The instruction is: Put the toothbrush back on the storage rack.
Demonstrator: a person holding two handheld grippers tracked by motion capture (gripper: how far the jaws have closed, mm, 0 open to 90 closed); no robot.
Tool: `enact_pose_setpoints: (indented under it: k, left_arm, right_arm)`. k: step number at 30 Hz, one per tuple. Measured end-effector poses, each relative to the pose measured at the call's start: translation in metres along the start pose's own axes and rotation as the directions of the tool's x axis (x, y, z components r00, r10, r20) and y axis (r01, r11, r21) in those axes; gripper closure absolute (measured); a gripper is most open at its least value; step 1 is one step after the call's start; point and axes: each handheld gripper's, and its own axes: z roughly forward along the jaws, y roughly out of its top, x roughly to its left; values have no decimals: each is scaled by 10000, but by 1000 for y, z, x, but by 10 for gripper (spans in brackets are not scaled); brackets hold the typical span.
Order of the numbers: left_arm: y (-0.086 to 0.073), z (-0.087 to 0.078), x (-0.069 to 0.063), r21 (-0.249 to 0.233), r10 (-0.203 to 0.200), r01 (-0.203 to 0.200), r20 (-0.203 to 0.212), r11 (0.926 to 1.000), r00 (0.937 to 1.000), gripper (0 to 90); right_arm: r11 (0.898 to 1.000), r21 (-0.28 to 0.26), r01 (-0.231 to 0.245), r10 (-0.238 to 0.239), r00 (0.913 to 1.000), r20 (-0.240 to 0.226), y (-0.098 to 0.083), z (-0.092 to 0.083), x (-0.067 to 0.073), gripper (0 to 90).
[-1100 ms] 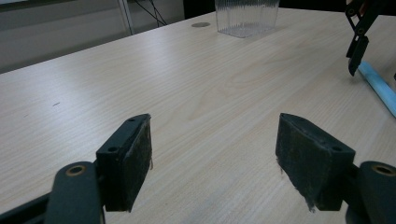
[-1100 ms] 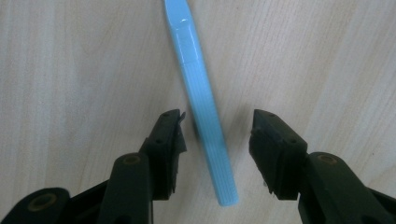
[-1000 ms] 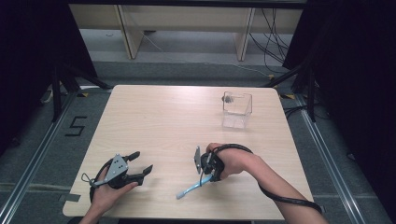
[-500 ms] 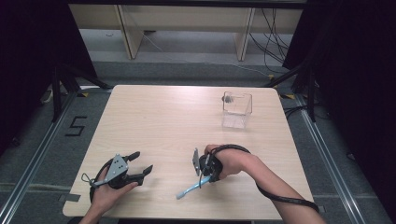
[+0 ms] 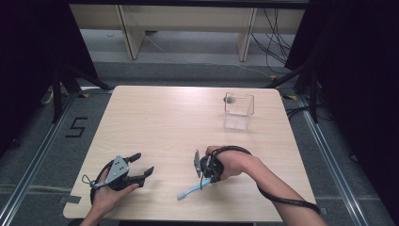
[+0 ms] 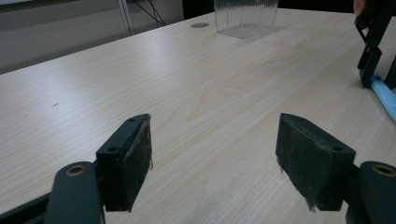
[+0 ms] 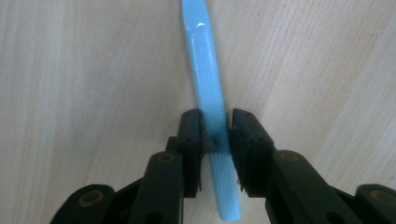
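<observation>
A light blue plastic stick (image 5: 190, 191) lies flat on the wooden table (image 5: 164, 122) near its front edge. My right gripper (image 5: 205, 181) points straight down over it. Its jaws have just been closing, and in the right gripper view both pads now press on the ribbed part of the blue stick (image 7: 203, 60) from either side, with the right gripper (image 7: 217, 133) low on the tabletop. My left gripper (image 5: 143, 164) rests at the front left, open, with nothing between its pads (image 6: 126, 163). The left gripper view has the blue stick (image 6: 385, 95) at its right edge.
A clear ribbed plastic box (image 5: 239, 110) stands at the back right of the table, also visible as the plastic box (image 6: 245, 18) far ahead of the left jaws. A small round grommet (image 6: 200, 24) sits beside it. Dark frames and cables surround the table.
The right gripper's jaws have come together around the blue stick. Neither hand has shifted, and the stick lies where it was.
</observation>
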Motion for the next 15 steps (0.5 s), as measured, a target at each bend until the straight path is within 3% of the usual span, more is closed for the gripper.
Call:
enact_pose_setpoints:
  k: [15]
  left_arm:
    - [0, 0, 0, 9, -15, 15, -3, 10000, 10000, 266]
  right_arm:
    - [9999, -124, -116, 116, 9999, -6, 1, 2, 0, 778]
